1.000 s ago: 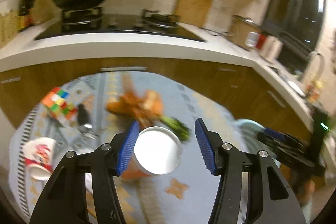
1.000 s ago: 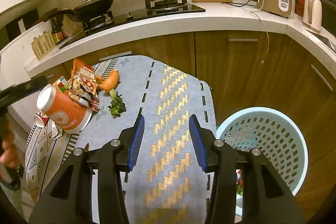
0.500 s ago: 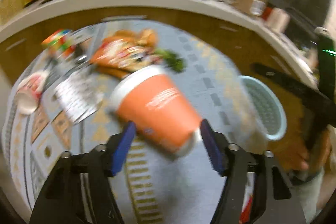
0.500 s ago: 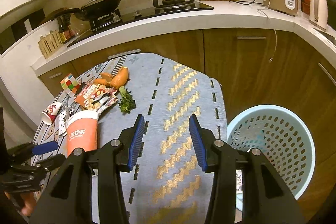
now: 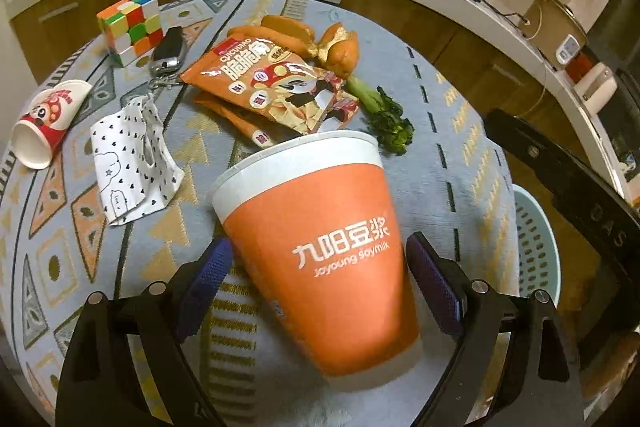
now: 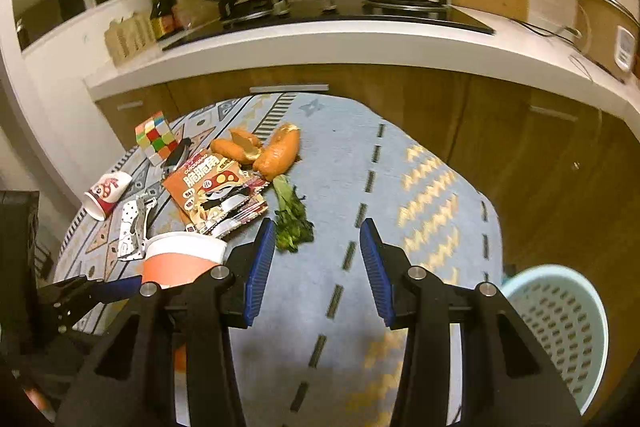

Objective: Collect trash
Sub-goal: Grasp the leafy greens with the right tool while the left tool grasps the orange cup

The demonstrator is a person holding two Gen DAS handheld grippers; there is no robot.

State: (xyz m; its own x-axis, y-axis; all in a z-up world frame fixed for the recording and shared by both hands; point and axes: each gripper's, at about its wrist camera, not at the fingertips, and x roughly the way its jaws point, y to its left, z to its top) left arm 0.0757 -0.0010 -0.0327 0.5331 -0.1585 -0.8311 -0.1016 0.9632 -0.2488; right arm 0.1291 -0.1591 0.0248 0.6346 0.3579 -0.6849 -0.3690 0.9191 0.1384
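Trash covers the far left part of the worktop (image 5: 460, 131), which wears a grey patterned cloth: an orange snack bag (image 5: 276, 83), a leafy green vegetable scrap (image 5: 384, 115), orange peelings (image 5: 312, 35), a crumpled white paper with small hearts (image 5: 132, 159) and a small red-and-white paper cup lying on its side (image 5: 44, 123). Closest to the camera stands the tall orange paper cup with a white rim (image 5: 324, 239), upright on the cloth between the fingers of the left gripper (image 5: 320, 283). These fingers have just been opening, and now gaps show on both sides of the cup, so it is released, not grasped. The right gripper (image 6: 318, 267) hovers over bare cloth, its fingers half apart and holding nothing; the vegetable scrap lies just beyond its left finger. The light blue perforated plastic basket (image 6: 576, 327) waits low at the right, beside the worktop.

I judge that the orange cup was only set down, so the collecting is at an early step. The next move calls for a firm grasp on one piece of trash and a carry over the basket's rim. A colourful puzzle cube (image 5: 132, 23) and a black car key (image 5: 168, 51) are probably not trash.
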